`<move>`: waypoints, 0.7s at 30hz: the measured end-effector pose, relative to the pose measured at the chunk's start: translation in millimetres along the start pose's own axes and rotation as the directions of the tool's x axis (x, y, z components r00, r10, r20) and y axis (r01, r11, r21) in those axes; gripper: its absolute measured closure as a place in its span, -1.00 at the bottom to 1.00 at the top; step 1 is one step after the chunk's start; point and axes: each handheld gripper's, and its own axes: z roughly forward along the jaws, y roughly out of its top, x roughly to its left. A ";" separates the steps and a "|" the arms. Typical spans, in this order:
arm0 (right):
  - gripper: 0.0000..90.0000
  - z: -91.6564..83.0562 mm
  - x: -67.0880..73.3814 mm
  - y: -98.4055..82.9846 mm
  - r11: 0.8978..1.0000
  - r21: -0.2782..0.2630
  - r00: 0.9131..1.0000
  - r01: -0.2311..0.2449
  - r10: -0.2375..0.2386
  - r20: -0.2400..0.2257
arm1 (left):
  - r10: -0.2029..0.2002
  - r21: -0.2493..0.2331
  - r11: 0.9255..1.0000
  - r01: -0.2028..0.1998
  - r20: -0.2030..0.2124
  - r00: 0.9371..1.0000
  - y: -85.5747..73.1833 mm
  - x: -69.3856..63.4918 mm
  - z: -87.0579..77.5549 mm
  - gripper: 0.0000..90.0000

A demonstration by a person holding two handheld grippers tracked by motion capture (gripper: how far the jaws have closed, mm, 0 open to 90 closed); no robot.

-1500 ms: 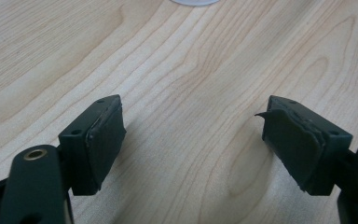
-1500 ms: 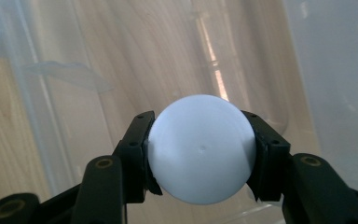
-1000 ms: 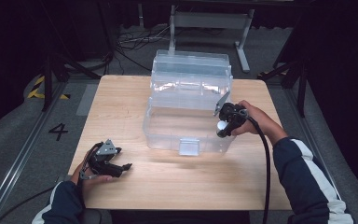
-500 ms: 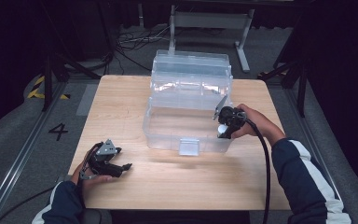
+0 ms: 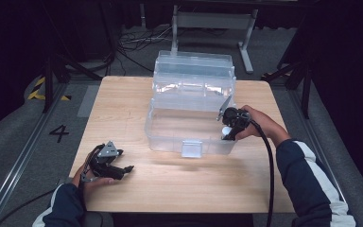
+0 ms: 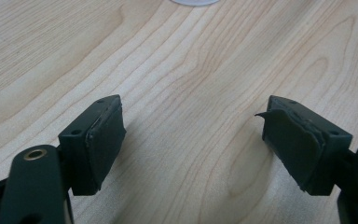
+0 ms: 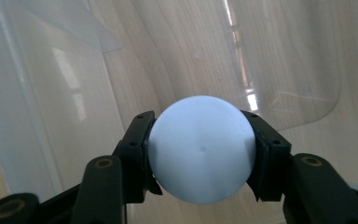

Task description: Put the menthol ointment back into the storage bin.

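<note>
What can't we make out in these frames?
- Ball: its underside, right gripper view, hidden by the fingers.
- Ball in the high view: too small, mostly behind the right gripper.
- Clear box: its floor under the ball, blocked.
- White disc: left gripper view, cut off by the top edge.

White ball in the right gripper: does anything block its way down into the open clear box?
Nothing visible does. The right gripper clamps the white ball over the clear box, whose lid stands open behind; beneath the ball lies bare box floor.
</note>
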 end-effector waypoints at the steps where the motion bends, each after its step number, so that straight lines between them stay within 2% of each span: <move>1: 0.11 0.3 -0.5 -0.1 1.000 0.002 1.000 -0.004 0.004 -0.001 | 0.000 0.000 1.000 0.000 0.000 1.000 0.0 0.0 0.0 -0.53; 16: 0.11 2.2 -3.2 -1.3 1.000 0.009 1.000 -0.013 0.013 0.008 | 0.000 0.000 1.000 0.000 0.000 1.000 0.0 0.0 0.0 -0.53; 18: 0.10 2.0 -3.1 -1.2 1.000 0.009 1.000 -0.013 0.013 0.009 | 0.000 0.000 1.000 0.000 0.000 1.000 0.0 0.0 0.0 -0.53; 20: -0.04 -0.1 -2.3 -1.3 1.000 0.003 1.000 -0.010 0.010 0.007 | 0.000 0.000 1.000 0.000 0.000 1.000 0.0 0.0 0.0 -0.53; 21: 0.01 -0.7 -1.7 -1.5 1.000 0.006 1.000 -0.008 0.008 0.002 | 0.000 0.000 1.000 0.000 0.000 1.000 0.0 0.0 0.0 -0.53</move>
